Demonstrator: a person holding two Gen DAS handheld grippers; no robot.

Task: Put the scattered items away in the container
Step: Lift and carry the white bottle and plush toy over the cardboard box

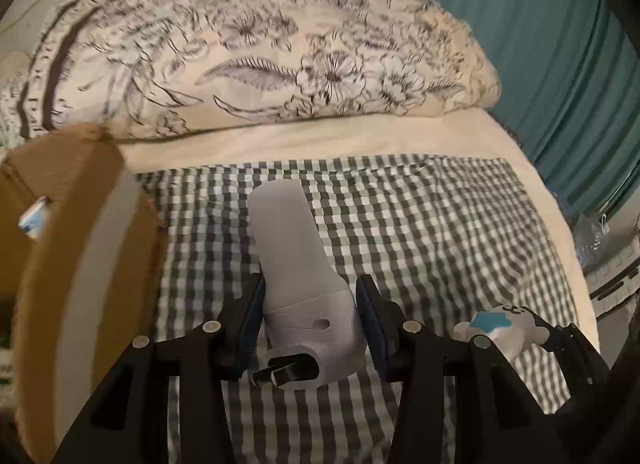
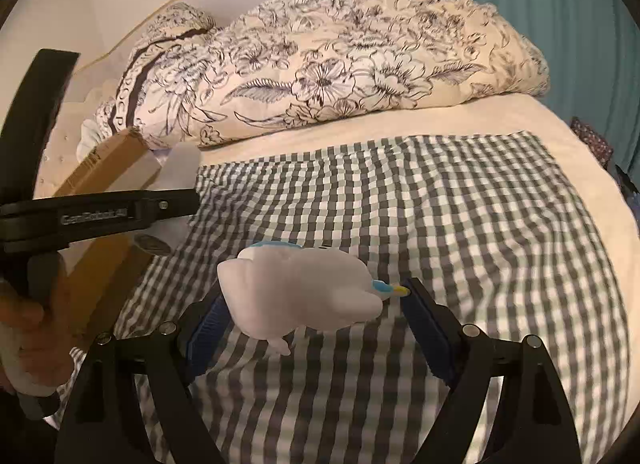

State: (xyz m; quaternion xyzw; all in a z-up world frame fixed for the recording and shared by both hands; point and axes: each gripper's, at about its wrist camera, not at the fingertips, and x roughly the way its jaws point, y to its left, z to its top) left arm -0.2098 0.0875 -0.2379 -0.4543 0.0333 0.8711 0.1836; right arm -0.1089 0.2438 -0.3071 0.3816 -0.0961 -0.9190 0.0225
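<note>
Charger (image 1: pixel 298 284) between left fingers (image 1: pixel 250 316)

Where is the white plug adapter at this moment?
In the left wrist view, the white plug adapter is held between the pads of the left gripper, above the checked cloth, with the cardboard box at the picture's left.

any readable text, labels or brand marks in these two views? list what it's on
"GenRobot.AI": embossed on the side of the left claw, seen in the right wrist view; soft, so the reading is likely rather than sure.
Lettering along the dark band of the floral duvet: too blurred to read.
White plug-in device, white plush toy, cardboard box: no readable text shows.
</note>
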